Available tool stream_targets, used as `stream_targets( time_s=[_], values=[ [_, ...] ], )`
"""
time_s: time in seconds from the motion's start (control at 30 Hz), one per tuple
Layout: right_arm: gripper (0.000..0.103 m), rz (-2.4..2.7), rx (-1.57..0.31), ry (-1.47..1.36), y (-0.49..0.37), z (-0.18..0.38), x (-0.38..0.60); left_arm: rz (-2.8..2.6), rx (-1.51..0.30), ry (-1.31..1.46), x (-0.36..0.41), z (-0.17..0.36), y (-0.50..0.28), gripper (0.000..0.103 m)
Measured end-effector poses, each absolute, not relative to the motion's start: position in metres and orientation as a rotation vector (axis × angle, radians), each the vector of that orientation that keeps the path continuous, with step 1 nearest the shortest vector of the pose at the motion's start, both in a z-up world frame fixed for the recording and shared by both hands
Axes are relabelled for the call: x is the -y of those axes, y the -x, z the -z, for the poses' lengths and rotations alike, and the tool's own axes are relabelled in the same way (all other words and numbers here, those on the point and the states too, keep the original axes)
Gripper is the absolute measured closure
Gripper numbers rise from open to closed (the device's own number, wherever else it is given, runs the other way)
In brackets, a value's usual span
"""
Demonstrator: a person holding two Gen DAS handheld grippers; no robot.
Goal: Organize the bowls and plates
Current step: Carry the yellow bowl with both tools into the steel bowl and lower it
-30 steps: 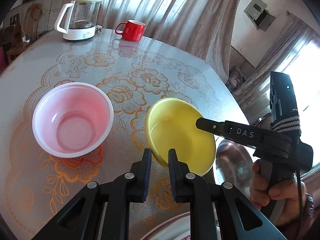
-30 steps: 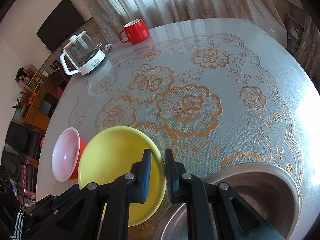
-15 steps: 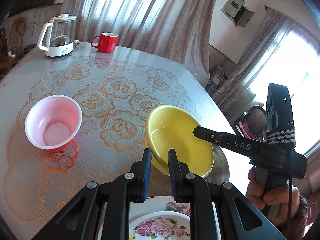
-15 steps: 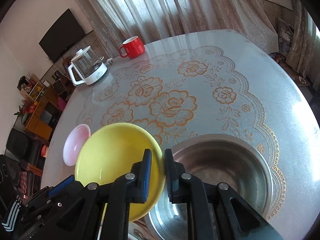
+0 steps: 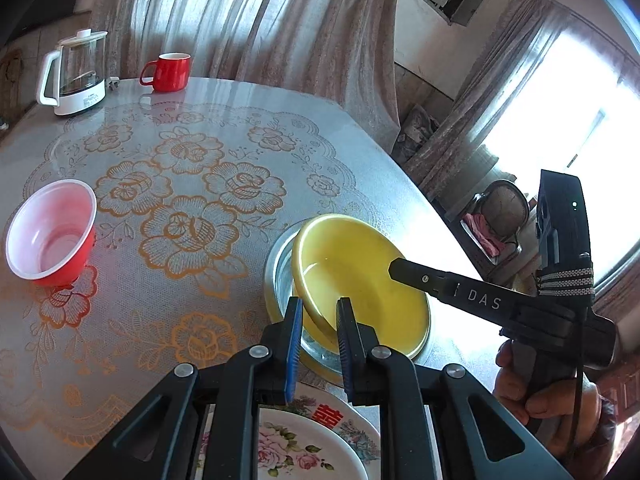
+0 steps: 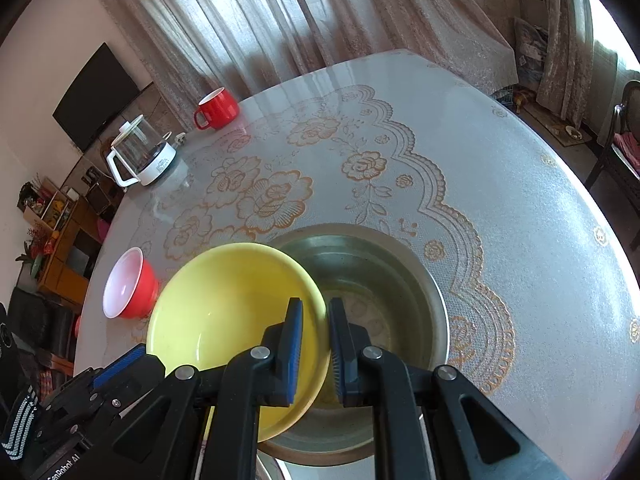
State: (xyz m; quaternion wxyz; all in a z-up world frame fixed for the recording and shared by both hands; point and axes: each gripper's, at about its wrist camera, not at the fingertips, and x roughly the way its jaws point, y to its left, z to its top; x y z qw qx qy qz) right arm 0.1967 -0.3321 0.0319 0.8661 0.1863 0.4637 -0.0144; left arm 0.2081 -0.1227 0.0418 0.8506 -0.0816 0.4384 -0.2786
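- Since a second ago you have carried the yellow bowl (image 5: 360, 280) sideways off the bare cloth; it now sits tilted over the steel basin (image 5: 280, 276), and the red-and-white bowl (image 5: 50, 232) has slid toward the left edge of the view.
- Left wrist view: your left gripper (image 5: 318, 320) is clamped on the yellow bowl's near rim. Your right gripper (image 5: 394, 268), marked "DAS", bites the far rim. A floral plate (image 5: 320, 444) with a red character lies below your fingers. The table (image 5: 200, 100) is bare out to the kettle (image 5: 74, 74) and red mug (image 5: 170, 72).
- Right wrist view: your right gripper (image 6: 315, 320) pinches the yellow bowl (image 6: 224, 312) at its rim, over the steel basin (image 6: 384, 280). Part of a label, "GenRobot AI", shows lower left. Wide clear cloth runs right of the basin to the table (image 6: 540, 220) edge.
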Motion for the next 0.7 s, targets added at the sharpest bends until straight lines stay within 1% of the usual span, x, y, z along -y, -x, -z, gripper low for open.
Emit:
stream_targets(
  time_s=[0.33, 0.7],
  values=[
    [0.091, 0.102, -0.967, -0.352, -0.188, -0.02, 0.341, 0.577, -0.965, 0.113, 0.145, -0.023, -0.212, 0.086],
    [0.091, 0.161, -0.961, -0.268, -0.194, -0.01, 0.336, 0.549, -1.002, 0.089, 0.152, -0.008, -0.22, 0.086]
  ],
)
